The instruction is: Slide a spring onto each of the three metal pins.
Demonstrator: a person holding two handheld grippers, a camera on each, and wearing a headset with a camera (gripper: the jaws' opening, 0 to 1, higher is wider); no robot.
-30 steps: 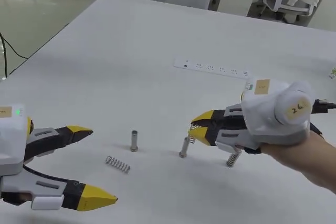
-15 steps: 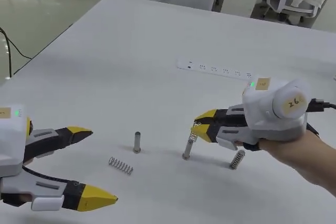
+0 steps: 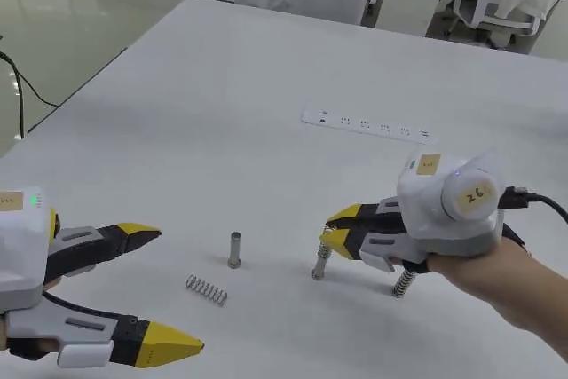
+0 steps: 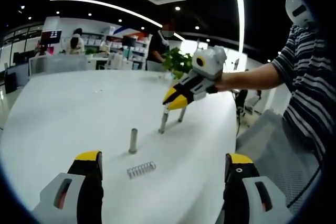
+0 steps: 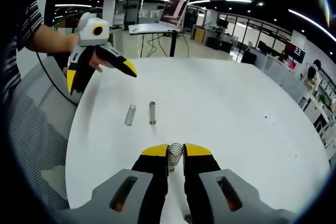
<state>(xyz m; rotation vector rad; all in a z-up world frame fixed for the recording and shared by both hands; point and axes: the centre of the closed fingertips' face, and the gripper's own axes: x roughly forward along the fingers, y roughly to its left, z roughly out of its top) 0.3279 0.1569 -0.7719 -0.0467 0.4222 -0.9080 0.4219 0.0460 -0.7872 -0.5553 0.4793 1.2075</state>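
Held spring: pinched between the closed jaws of the right gripper, at the top of the middle pin, the next pin to the right of the bare pin in the head view.
Risk: I think the spring may miss the pin top and bend sideways if it comes down tilted. The thin pin could also be knocked over if the jaw tips push it.
Second risk: if the jaws let go too early, the spring may jump away over the smooth table.
Look of the spring: a small coil of bright metal wire, short and narrow. I cannot tell if its lower end is already over the pin.
Far pin: further right from the bare pin, beyond the middle one, with coils around it.
Loose spring: lying flat just beside the bare pin, on the person's side.
Left gripper: jaws wide apart and holding nothing, left of the bare pin.
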